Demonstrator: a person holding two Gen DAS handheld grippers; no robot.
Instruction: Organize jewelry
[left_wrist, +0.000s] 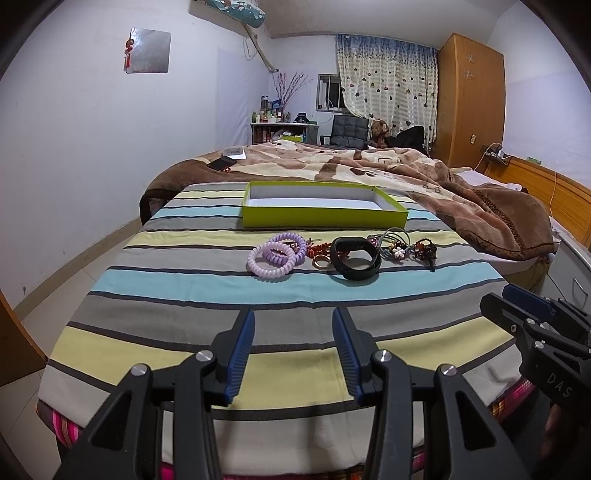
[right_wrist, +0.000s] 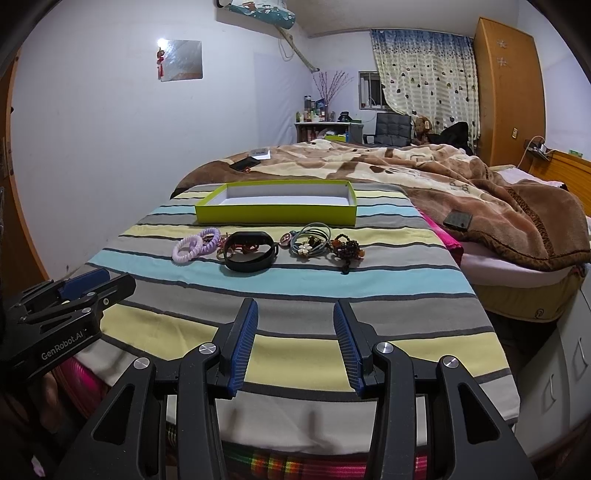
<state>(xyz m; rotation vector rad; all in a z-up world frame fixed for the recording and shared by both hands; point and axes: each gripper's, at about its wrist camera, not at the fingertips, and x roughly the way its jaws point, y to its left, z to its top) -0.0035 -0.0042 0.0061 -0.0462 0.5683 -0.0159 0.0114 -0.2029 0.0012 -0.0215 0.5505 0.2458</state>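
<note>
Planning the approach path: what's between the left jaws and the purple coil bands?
Only bare striped bedsheet lies between the open left gripper and the purple coil bands, shown in the left wrist view.

Lower half of both frames: bare striped cloth (left_wrist: 192, 295) between the gripper fingers and the jewelry row (left_wrist: 343, 253), unobstructed; the row spans mid-frame, pieces touching or overlapping; just behind it, the green tray (left_wrist: 325, 216) stands open-topped; brown blanket (right_wrist: 517, 206) crowds the right side, upper right.
</note>
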